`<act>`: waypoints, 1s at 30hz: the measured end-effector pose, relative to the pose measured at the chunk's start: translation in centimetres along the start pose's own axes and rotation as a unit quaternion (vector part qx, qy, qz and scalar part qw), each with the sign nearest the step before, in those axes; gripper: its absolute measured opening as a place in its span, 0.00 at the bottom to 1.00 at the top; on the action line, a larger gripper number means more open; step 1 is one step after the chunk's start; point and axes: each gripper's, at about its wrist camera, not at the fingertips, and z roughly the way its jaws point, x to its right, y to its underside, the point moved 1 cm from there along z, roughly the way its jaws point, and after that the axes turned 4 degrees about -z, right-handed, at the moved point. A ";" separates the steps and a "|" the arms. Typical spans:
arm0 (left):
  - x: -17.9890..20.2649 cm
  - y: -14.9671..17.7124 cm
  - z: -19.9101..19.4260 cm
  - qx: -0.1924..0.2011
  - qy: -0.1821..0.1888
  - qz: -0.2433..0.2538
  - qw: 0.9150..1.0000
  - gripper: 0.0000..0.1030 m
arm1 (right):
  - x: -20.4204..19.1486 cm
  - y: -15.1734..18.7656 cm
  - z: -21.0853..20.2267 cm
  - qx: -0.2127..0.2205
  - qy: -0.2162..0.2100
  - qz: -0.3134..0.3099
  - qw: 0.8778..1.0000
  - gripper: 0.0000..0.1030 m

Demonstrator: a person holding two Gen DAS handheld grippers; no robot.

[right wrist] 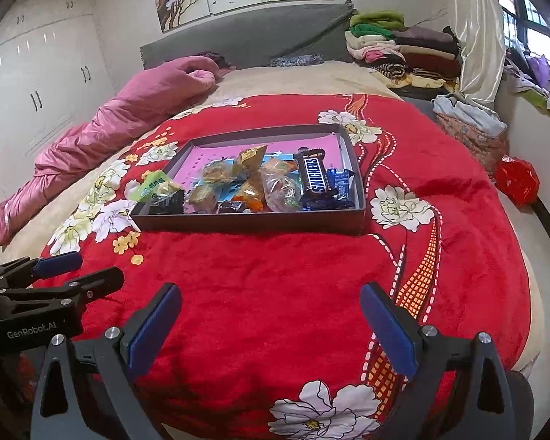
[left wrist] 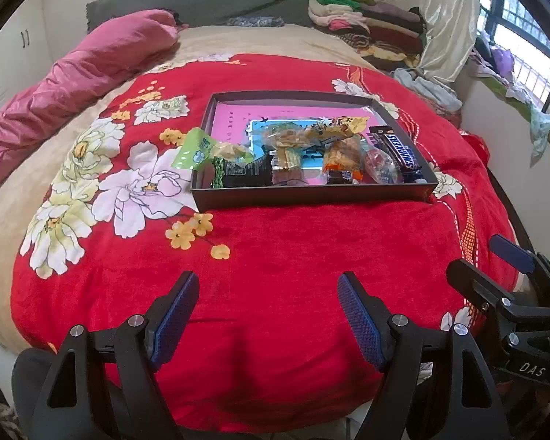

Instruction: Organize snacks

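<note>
Grippers hovered low over the red blanket [left wrist: 275, 256], both short of the snack box [left wrist: 311, 194].
Left wrist view: the left gripper [left wrist: 267, 315] had its jaws spread wide and empty, the right gripper [left wrist: 495, 267] beside it at the frame's edge; a green packet [left wrist: 196, 150] hung over the box's left wall. Right wrist view: the right gripper [right wrist: 271, 326] also gaped open, holding nothing, and only here the Snickers bar [right wrist: 313, 179] showed fully, lying in the box's right end, with a red bag [right wrist: 517, 179] off the bed's edge.

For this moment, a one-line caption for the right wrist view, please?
Open right gripper faces a snack-filled tray on a red floral blanket.
</note>
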 end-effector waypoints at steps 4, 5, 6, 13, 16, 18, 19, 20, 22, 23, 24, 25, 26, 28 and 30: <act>0.0 0.0 0.0 0.003 -0.002 0.001 1.000 0.77 | 0.0 0.0 0.0 0.001 0.000 -0.001 1.000 0.96; 0.0 0.0 0.0 0.003 -0.003 0.002 1.000 0.77 | 0.0 0.0 0.0 0.001 0.000 -0.001 1.000 0.96; 0.0 0.0 -0.1 0.004 -0.004 0.003 1.000 0.77 | 0.0 0.0 0.0 0.001 0.000 0.000 1.000 0.96; 0.0 0.0 -0.2 0.003 -0.006 0.003 1.000 0.77 | 0.1 0.0 -0.1 0.001 0.000 0.000 1.000 0.96; 0.0 0.0 -0.1 0.003 -0.007 0.003 1.000 0.77 | 0.1 -0.1 0.0 0.001 0.000 -0.001 1.000 0.96; 0.0 -0.1 -0.2 0.003 -0.008 0.002 1.000 0.77 | 0.2 -0.1 -0.1 0.000 0.000 -0.001 1.000 0.96; -0.1 -0.1 -0.1 0.003 -0.009 0.002 1.000 0.77 | 0.1 -0.1 -0.1 0.001 0.000 -0.001 1.000 0.96; -0.1 -0.1 -0.1 0.003 -0.010 0.001 1.000 0.77 | 0.1 -0.1 -0.1 0.001 0.001 -0.001 1.000 0.96; -0.1 -0.1 -0.1 0.002 -0.010 0.001 1.000 0.77 | 0.2 0.0 0.0 0.001 0.000 -0.001 1.000 0.96; -0.1 -0.1 -0.1 0.002 -0.010 0.001 1.000 0.77 | 0.2 0.0 0.0 0.001 0.001 -0.001 1.000 0.96; -0.1 0.0 -0.1 0.002 -0.010 0.001 1.000 0.77 | 0.2 0.0 0.0 0.001 0.001 -0.001 1.000 0.96; -0.1 0.0 -0.1 0.002 -0.010 0.001 1.000 0.77 | 0.2 0.0 0.0 0.001 0.000 -0.001 1.000 0.96; -0.1 -0.1 -0.1 0.002 -0.010 0.001 1.000 0.77 | 0.2 0.0 0.0 0.001 0.001 -0.002 1.000 0.96; -0.1 -0.1 0.0 0.003 -0.011 0.001 1.000 0.77 | 0.2 -0.1 0.0 0.002 0.001 -0.002 1.000 0.96; -0.2 0.0 -0.1 0.004 -0.012 0.002 1.000 0.77 | 0.2 0.0 0.0 0.003 0.001 -0.003 1.000 0.96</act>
